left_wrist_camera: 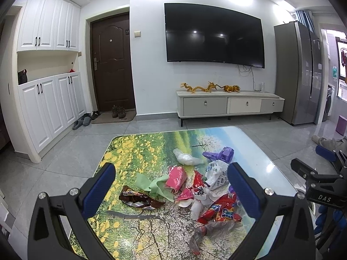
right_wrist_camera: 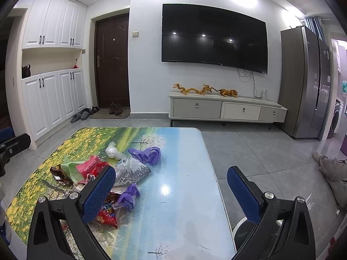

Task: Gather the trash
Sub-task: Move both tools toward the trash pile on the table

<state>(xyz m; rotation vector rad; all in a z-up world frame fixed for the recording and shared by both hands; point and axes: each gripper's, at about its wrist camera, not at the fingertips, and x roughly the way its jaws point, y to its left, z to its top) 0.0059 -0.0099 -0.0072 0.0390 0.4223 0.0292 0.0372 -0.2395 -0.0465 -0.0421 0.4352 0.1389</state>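
A heap of trash lies on the landscape-print table [left_wrist_camera: 130, 151]: a brown wrapper [left_wrist_camera: 138, 199], green paper [left_wrist_camera: 151, 184], a pink wrapper [left_wrist_camera: 176, 177], red snack bags [left_wrist_camera: 221, 212], a white printed bag [left_wrist_camera: 216, 173], a purple bag [left_wrist_camera: 223, 155] and a clear bag [left_wrist_camera: 186, 158]. My left gripper [left_wrist_camera: 171, 186] is open and empty above the heap. My right gripper [right_wrist_camera: 171, 188] is open and empty over the table's right part [right_wrist_camera: 173, 173], with the heap at its left finger [right_wrist_camera: 99, 192]. The right gripper also shows in the left wrist view [left_wrist_camera: 314, 173].
Grey tiled floor surrounds the table. A TV cabinet [left_wrist_camera: 229, 105] stands under a wall TV [left_wrist_camera: 214, 34], a fridge [left_wrist_camera: 297, 73] at right, white cupboards [left_wrist_camera: 49, 99] and a brown door [left_wrist_camera: 110, 62] at left. A round white object [right_wrist_camera: 240, 227] sits on the floor by the table's right edge.
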